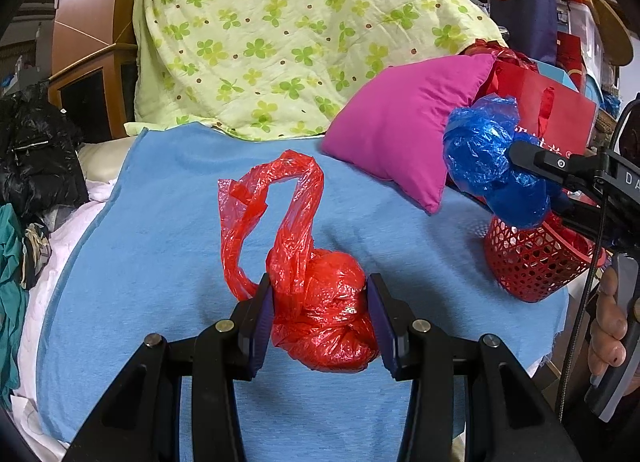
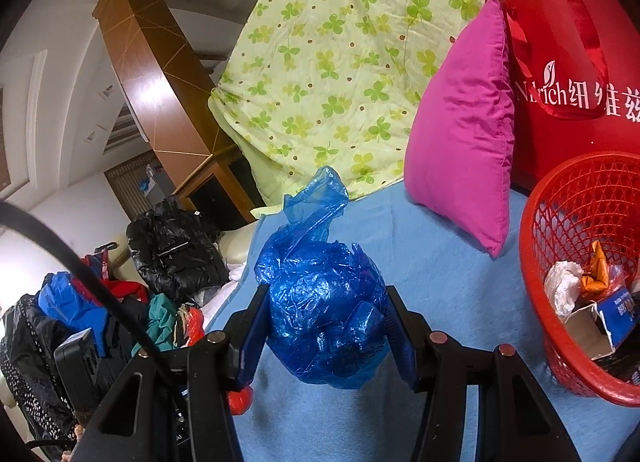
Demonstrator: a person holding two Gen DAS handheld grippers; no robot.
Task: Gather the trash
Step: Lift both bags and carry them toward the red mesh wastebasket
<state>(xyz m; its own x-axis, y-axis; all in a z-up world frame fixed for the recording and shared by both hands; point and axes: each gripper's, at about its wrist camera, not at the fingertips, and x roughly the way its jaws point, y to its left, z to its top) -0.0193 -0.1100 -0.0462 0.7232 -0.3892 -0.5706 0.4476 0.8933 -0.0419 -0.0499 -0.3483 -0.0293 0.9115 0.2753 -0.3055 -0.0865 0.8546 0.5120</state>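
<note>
Left gripper point(image 1: 320, 318) clamped on knotted red bag point(image 1: 324, 314), pads squeezing the bulky part; bag low on the blue blanket point(image 1: 160, 222), loose handles trailing behind. Right gripper point(image 2: 326, 326) clenched on blue bag point(image 2: 324, 310), held up beside the red basket point(image 2: 536, 222), probably for a drop. Basket already holding paper scraps and a small carton, so likely the collection point. Red tote point(image 2: 560, 62) reads "N…rich" plus Chinese characters, partly hidden by its strap.
</note>
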